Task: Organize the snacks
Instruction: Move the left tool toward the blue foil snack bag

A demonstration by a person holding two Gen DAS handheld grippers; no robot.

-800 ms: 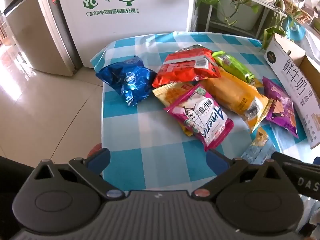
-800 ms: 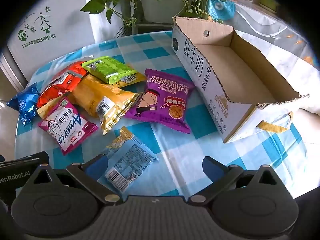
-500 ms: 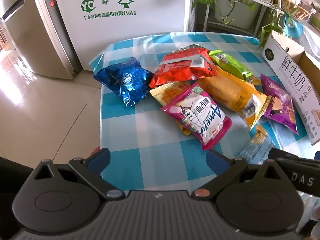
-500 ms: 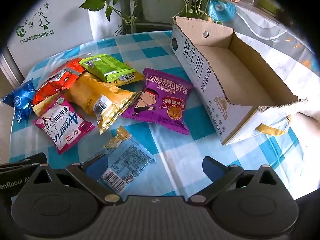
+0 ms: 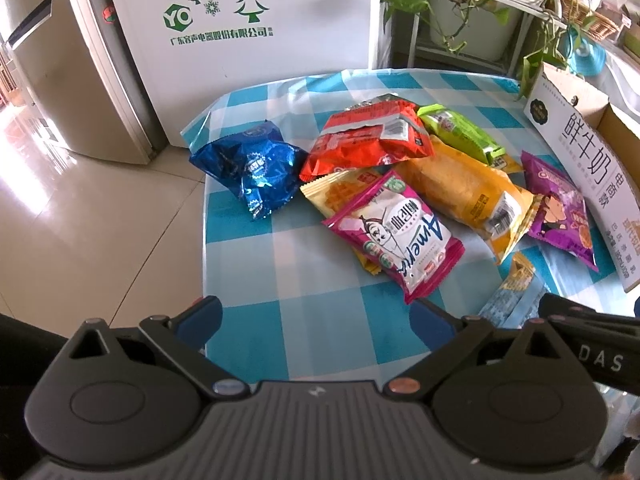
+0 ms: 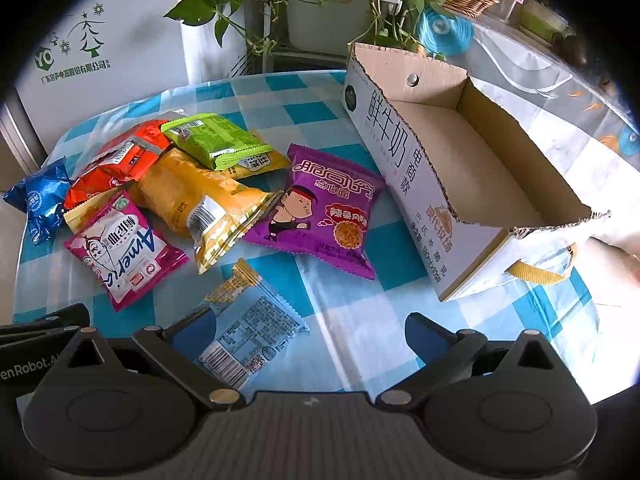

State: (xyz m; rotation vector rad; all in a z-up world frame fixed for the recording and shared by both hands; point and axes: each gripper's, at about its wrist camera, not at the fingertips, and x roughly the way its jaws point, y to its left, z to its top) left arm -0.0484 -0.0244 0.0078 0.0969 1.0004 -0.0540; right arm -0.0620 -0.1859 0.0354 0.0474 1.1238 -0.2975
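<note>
Several snack packets lie on the blue-and-white checked table: a blue foil bag (image 5: 250, 166), a red bag (image 5: 366, 136), a green packet (image 5: 460, 132), a large yellow bag (image 5: 468, 192), a pink packet (image 5: 396, 236), a purple packet (image 6: 324, 208) and a pale blue packet (image 6: 250, 332). An empty open cardboard box (image 6: 472, 176) stands on the right. My left gripper (image 5: 316, 316) hangs open above the table's near edge, below the pink packet. My right gripper (image 6: 310, 330) is open too, its left finger over the pale blue packet, nothing between the pads.
A white appliance carton (image 5: 248, 40) and a steel fridge (image 5: 68, 80) stand behind the table on the left. A plant stand with trailing leaves (image 6: 304, 12) is at the back. Tiled floor (image 5: 80, 220) drops off past the table's left edge.
Both views have drifted slightly: the snacks sit a little lower and farther left in the right wrist view. Both grippers stay open; nothing was picked up.
</note>
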